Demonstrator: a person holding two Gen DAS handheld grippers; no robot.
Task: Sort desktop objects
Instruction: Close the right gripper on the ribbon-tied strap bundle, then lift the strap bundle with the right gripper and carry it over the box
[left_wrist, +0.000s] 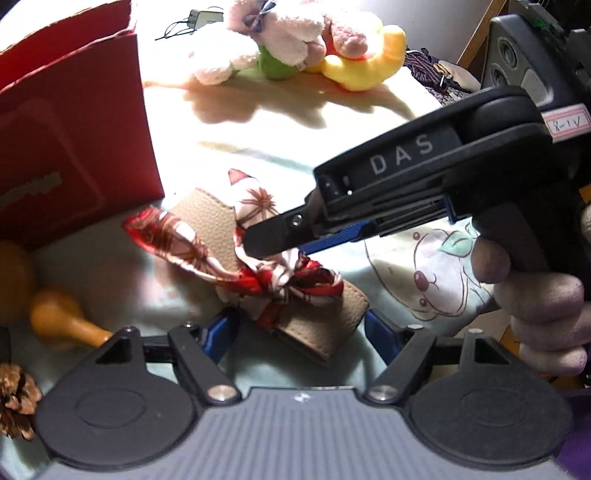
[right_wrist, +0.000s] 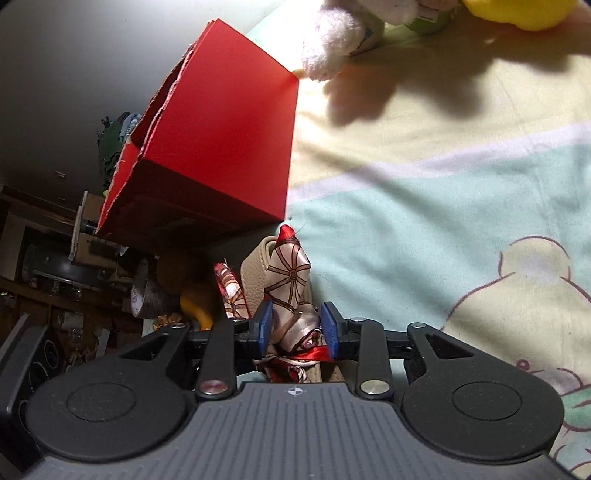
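Now the right hand-held gripper (right_wrist: 296, 328) pinches the scarf bow (right_wrist: 291, 295) on the tan strap (left_wrist: 332, 325) at mid-frame, the left hand-held gripper (left_wrist: 295, 334) spread below it; lift straight and slowly toward the red box (right_wrist: 221, 147) at upper left.

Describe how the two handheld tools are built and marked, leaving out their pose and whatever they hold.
Both are black plastic with blue ribbed pads on the fingers. The right tool has a pistol-style handle, raised white letters "DAS" along its body and a pink-edged label with handwriting. From the left tool own camera, two round black discs flank a grey ribbed plate, with silver screw heads on the linkage arms. No sleeve or cable shows.
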